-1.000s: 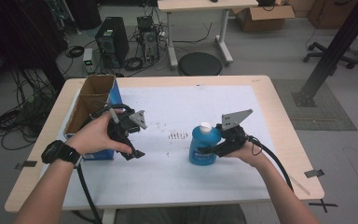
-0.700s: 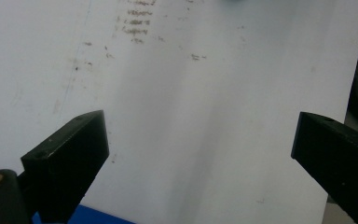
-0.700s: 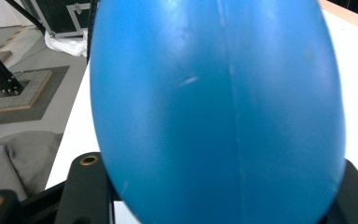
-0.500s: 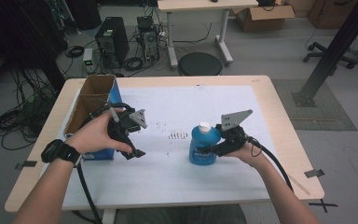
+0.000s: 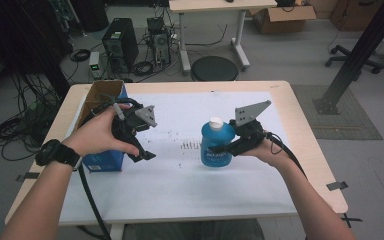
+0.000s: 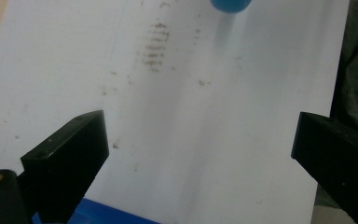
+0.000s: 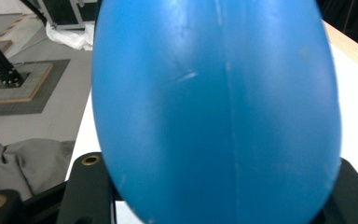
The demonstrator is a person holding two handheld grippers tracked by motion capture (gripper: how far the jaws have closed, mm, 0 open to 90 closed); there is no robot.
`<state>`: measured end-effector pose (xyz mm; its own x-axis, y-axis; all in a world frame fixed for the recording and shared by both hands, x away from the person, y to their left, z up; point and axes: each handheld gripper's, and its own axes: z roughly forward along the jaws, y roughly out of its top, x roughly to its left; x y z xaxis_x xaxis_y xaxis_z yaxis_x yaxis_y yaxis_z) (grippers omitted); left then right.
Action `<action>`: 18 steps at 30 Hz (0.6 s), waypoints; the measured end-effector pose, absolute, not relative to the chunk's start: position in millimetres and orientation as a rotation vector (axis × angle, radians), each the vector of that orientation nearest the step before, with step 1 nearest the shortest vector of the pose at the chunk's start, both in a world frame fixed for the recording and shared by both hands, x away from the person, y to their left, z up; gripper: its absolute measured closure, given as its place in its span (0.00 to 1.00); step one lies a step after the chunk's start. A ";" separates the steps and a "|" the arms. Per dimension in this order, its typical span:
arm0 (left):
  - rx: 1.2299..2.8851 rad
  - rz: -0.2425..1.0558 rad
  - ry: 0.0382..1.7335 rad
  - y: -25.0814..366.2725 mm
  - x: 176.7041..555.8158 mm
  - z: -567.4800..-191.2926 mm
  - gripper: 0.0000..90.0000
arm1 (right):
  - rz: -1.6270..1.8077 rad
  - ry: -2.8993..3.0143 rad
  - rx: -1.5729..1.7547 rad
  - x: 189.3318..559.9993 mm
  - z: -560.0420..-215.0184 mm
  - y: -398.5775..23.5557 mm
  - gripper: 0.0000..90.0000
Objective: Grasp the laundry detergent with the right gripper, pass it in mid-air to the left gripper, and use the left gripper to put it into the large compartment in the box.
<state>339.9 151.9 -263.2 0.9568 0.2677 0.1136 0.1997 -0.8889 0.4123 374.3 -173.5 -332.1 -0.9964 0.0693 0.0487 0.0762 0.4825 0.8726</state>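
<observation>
A blue plastic bottle (image 5: pixel 217 145) with a white cap stands upright on the white sheet (image 5: pixel 180 180) near the table's middle. My right gripper (image 5: pixel 226 148) is shut on the bottle's side; in the right gripper view the blue bottle (image 7: pixel 216 107) sits right between the jaws. My left gripper (image 5: pixel 141 150) hovers over the sheet beside the blue box, open, with nothing between its fingers (image 6: pixel 67 161). The left gripper view looks down on the smudged sheet (image 6: pixel 200 130) with the bottle's base (image 6: pixel 230 4) at the top edge.
An open cardboard-lined blue box (image 5: pixel 100 125) stands at the table's left edge under my left hand. Dark smudges (image 5: pixel 189 145) mark the sheet between the grippers. Beyond the table are a stool (image 5: pixel 214 68), computer cases and cables on the floor.
</observation>
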 end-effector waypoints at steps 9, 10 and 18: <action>2.630 0.265 0.313 151.6 339.2 -224.1 0.05 | -1.511 -2.717 -0.032 376.3 -304.8 -147.2 0.47; 2.627 0.268 0.308 150.7 338.5 -215.5 0.04 | -1.497 -2.724 -0.003 376.5 -297.9 -138.9 0.47; 2.627 0.292 0.287 139.8 335.7 -182.4 0.04 | -1.457 -2.730 0.066 376.0 -285.7 -109.5 0.47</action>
<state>335.7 139.8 -182.4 0.9553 0.2520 0.1544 0.1501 -0.8638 0.4810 376.0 -109.5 -285.7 -0.9980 -0.0595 0.0211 -0.0155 0.5558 0.8312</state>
